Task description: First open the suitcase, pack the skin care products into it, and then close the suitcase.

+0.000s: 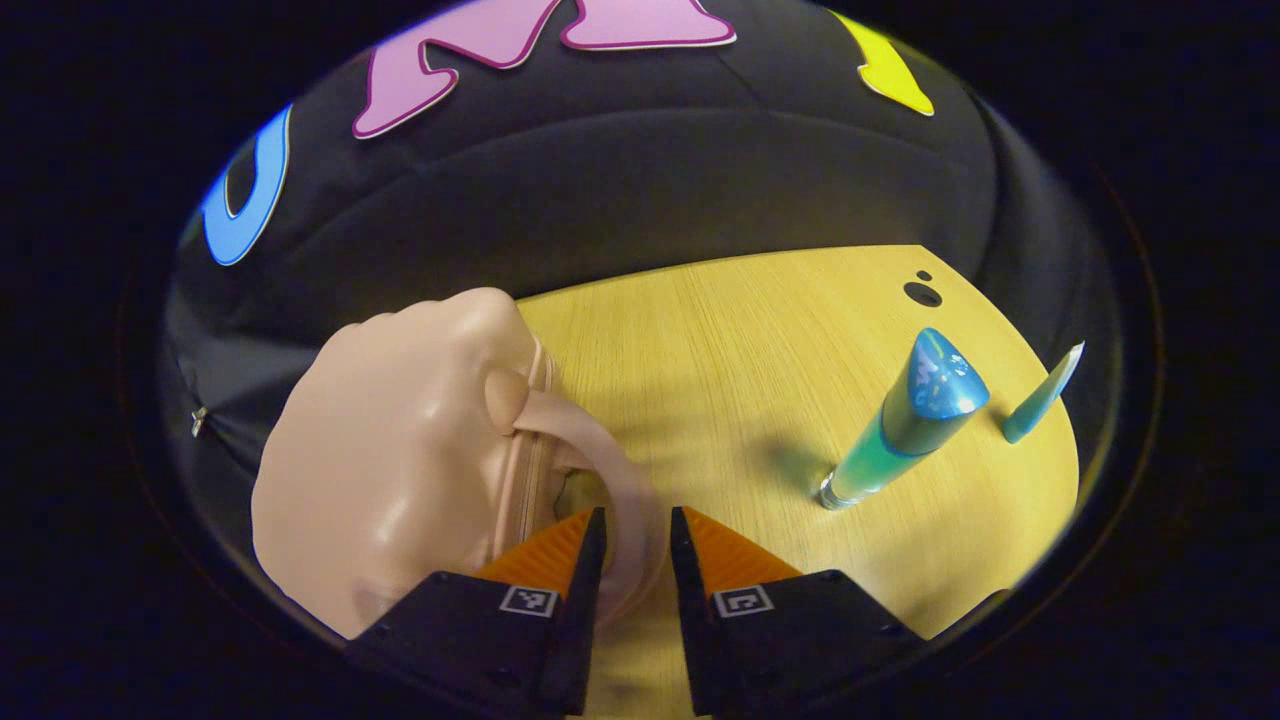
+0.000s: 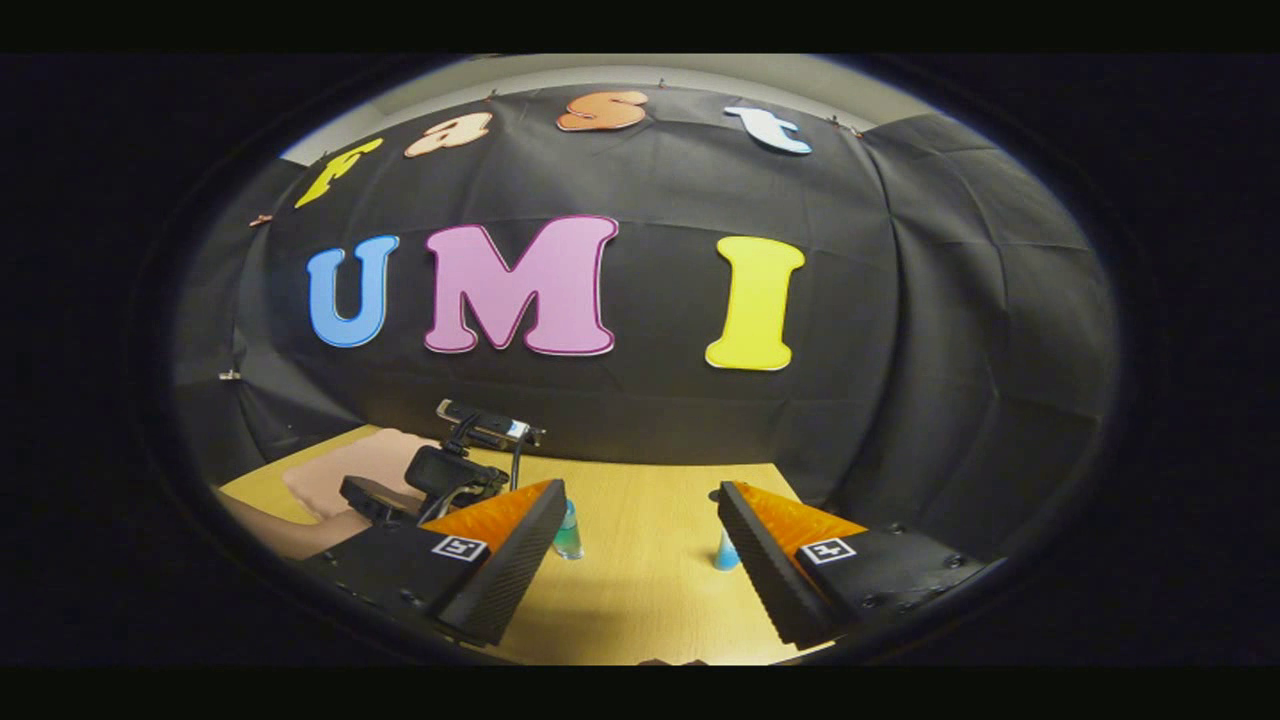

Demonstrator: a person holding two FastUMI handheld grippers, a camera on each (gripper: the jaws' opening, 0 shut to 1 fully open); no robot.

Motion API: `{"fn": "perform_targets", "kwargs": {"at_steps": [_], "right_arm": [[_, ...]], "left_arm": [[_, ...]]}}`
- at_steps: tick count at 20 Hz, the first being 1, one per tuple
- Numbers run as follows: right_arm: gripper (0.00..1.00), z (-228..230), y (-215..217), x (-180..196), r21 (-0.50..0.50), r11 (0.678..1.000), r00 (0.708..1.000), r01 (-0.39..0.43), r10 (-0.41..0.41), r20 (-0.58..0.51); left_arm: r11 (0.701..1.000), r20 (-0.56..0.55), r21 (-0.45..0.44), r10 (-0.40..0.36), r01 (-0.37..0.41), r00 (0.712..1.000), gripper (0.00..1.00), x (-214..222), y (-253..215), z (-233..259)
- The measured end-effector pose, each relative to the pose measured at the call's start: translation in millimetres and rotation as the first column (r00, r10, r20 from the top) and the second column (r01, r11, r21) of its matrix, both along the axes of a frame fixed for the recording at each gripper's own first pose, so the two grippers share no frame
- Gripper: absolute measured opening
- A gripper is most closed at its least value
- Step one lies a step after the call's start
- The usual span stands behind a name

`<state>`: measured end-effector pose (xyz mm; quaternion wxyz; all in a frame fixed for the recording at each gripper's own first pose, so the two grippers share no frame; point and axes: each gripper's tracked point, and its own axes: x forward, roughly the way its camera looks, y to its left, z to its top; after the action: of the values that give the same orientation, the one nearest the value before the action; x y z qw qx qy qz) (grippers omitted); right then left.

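My left gripper (image 1: 636, 530) points down at the near end of the pink suitcase (image 1: 390, 470), its two fingers a little apart with the suitcase's pink handle loop (image 1: 625, 480) running between them; I cannot tell whether either pad presses on the loop; the suitcase lies shut on the wooden table (image 1: 740, 340), its zip seam just beyond my fingertips. To the right, well apart from the suitcase, a blue-capped bottle (image 1: 905, 425) stands on its narrow end, and a teal tube (image 1: 1040, 395) stands near it toward the table's edge. My right gripper (image 2: 640, 525) hangs level above the table with its fingers wide apart and nothing between them; past them I see both bottles, the suitcase at far left, and my other gripper over it, held by a hand (image 2: 300, 535).
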<state>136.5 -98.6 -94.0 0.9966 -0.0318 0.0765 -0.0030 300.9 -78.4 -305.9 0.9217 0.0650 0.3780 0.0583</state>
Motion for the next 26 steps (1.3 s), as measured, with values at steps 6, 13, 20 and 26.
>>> {"fn": "perform_targets", "kwargs": {"at_steps": [6, 13, 20, 26], "right_arm": [[0.97, -10.1, 17.7, 2.6, 0.058, 0.997, 0.998, -0.048, 0.05, -0.024], [0.97, -5.0, 54.1, -3.1, 0.05, 0.991, 0.992, -0.126, 0.127, -0.015], [0.97, 0.9, 96.4, -14.7, 0.056, 0.975, 0.977, -0.213, 0.214, -0.001], [0.97, -7.6, 119.7, -9.9, 0.047, 0.968, 0.969, -0.245, 0.247, -0.024]], "left_arm": [[0.977, 0.016, -0.194, -0.087, 0.089, 0.996, 0.16, 2.7, -13.1, 9.7], [0.937, 0.205, -0.34, -0.015, 0.086, 0.979, 0.1, 3.1, 7.4, 116.0], [0.95, 0.293, -0.306, 0.036, 0.058, 0.955, 0.1, -5.3, 136.0, 250.3], [0.984, 0.302, -0.179, 0.07, -0.016, 0.951, 0.1, -30.5, 281.5, 268.9]]}}
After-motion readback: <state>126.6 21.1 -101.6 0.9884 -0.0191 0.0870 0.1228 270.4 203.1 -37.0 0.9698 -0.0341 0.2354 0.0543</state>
